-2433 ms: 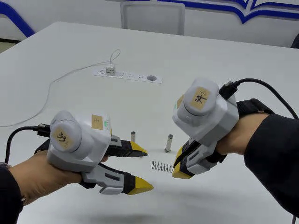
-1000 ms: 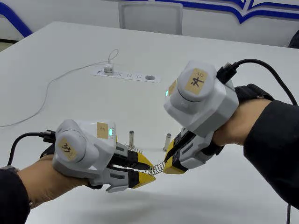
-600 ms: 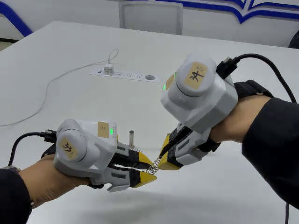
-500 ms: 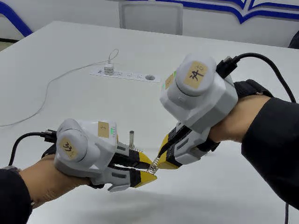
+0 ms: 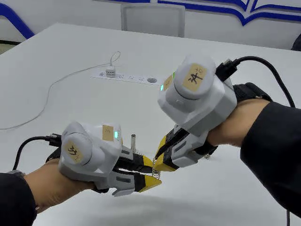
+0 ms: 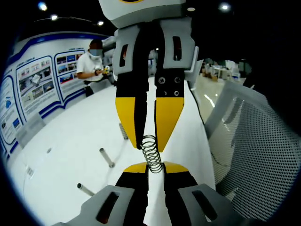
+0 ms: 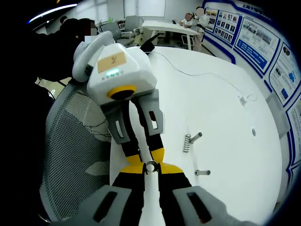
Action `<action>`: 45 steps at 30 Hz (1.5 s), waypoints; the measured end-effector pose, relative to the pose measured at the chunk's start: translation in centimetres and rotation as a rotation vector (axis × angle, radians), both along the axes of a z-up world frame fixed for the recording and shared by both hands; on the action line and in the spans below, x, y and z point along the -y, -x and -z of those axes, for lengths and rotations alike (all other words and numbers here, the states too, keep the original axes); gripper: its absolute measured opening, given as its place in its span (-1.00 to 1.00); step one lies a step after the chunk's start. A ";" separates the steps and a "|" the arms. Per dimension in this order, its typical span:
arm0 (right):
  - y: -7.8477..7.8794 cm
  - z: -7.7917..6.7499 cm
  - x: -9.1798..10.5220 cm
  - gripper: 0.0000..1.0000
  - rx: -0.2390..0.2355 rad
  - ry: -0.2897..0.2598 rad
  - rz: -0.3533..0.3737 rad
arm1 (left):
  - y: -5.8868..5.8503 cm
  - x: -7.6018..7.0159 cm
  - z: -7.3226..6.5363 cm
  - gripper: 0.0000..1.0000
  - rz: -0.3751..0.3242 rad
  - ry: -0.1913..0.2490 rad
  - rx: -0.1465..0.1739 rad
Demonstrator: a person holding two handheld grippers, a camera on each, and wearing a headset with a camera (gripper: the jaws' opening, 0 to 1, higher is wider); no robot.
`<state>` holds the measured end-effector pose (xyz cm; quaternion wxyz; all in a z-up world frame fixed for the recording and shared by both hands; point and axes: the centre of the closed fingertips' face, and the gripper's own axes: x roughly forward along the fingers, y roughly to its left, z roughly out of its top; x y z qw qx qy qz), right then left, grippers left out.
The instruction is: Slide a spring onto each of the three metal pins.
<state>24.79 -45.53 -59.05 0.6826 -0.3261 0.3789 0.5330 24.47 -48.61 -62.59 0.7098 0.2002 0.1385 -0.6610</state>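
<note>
Both jaw pairs are clenching the spring (image 6: 151, 153), left gripper (image 6: 155, 166) on one end, right gripper (image 6: 148, 143) on the other; it is hanging just beside the upright pin (image 5: 133, 141); light, bendy wire, it is likely needing a gentle pinch near one end; its long axis is running tip to tip, nearly upright.

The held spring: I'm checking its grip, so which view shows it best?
Left gripper view: the held spring shows side-on, its coils clear from end to end. Right gripper view shows it end-on, as a small ring. Head view shows a few coils, tiny between yellow tips.
</note>
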 end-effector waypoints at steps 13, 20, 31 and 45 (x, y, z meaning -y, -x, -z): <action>-0.1 0.0 0.4 -0.78 -0.006 0.005 0.007 | -0.2 -0.4 0.3 -0.64 -0.016 -0.007 -0.025; -0.4 -0.2 1.0 -0.78 -0.002 0.008 0.023 | -0.9 -1.4 -0.5 -0.50 -0.061 0.018 -0.046; -1.9 -1.0 2.1 -0.78 0.022 -0.006 0.066 | -1.4 -3.6 -2.4 -0.30 -0.127 0.056 -0.057; -5.1 -1.6 4.2 -0.78 0.073 -0.005 0.153 | -1.5 -6.9 -4.5 -0.14 -0.243 0.124 -0.051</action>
